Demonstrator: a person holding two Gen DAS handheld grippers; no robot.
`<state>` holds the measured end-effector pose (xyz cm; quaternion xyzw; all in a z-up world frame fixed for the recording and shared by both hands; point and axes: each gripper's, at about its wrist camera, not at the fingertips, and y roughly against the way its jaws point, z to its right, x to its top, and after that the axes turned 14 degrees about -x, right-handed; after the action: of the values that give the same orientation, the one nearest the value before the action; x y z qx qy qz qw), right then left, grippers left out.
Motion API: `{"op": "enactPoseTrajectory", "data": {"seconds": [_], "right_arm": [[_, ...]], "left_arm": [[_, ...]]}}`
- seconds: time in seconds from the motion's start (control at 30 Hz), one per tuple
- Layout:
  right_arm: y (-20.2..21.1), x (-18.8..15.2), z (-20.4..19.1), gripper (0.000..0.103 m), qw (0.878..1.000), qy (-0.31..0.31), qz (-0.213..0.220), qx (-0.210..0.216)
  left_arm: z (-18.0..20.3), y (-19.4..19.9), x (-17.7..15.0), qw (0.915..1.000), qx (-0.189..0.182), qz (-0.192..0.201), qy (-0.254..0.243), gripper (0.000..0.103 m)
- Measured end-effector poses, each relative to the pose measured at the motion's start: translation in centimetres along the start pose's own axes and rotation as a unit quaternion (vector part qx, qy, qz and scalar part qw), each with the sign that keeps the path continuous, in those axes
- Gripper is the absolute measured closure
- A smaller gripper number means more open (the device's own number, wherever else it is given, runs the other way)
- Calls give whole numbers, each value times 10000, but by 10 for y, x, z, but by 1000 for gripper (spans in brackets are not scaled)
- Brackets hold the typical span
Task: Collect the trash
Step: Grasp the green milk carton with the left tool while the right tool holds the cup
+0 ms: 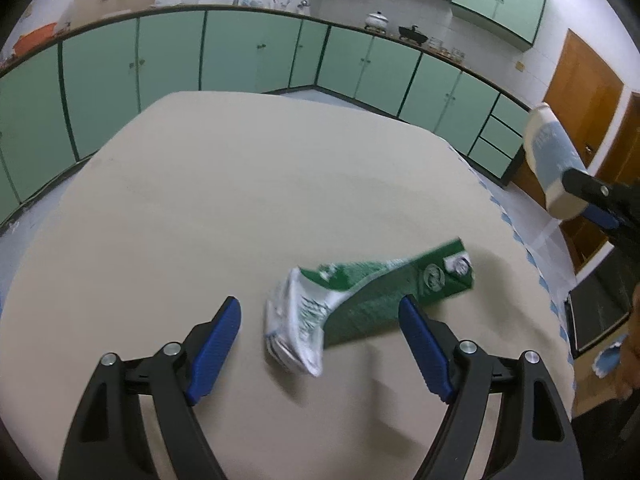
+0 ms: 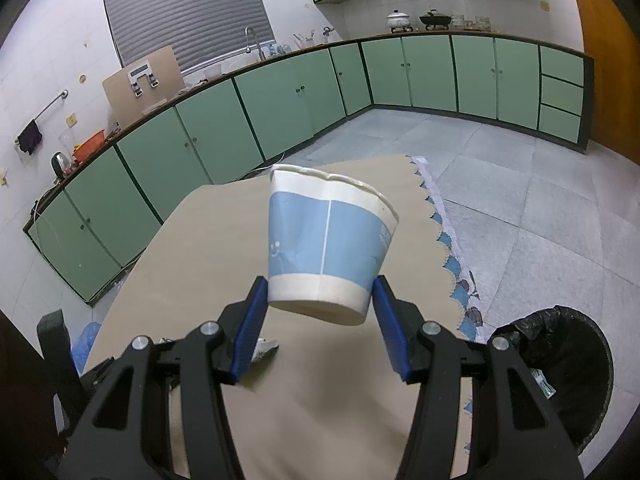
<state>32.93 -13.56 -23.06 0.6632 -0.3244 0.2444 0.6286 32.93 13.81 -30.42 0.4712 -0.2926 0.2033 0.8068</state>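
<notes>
Crumpled green-and-white carton (image 1: 356, 304) lies, slightly blurred, between the released left gripper (image 1: 320, 344); right gripper (image 2: 318, 320) grasps a blue-and-white paper cup (image 2: 326, 248).

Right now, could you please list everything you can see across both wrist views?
paper cup: one, white with a blue band, held off the table by its base.
carton: one, green and white, crushed, lying on the table between the left gripper's open fingers, untouched.
table: one, beige top, under both grippers.
bin: one, black liner, on the floor beside the table.
cabinets: many, pale green, along the walls.
pots: two, white and black, on the far counter.
left gripper: one, black with blue pads, open.
right gripper: one, black with blue pads, shut on the paper cup.
</notes>
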Motion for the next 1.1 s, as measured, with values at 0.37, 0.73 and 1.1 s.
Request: {"op": "enactPoseTrajectory", "data": {"seconds": [0.37,0.73,1.1], "right_arm": [[9,0,1,51,10000,-9,61,-6],[10,-5,2,51,10000,-34,-7,-64],[20,-8,1,51,10000,-21,-4,-14]], "left_arm": [[-7,9,20,9985,368,390,49,24],[1,-6,4,9992,394,-46,-98,24],[15,7,-11,9993,228,91,-292,24]]}}
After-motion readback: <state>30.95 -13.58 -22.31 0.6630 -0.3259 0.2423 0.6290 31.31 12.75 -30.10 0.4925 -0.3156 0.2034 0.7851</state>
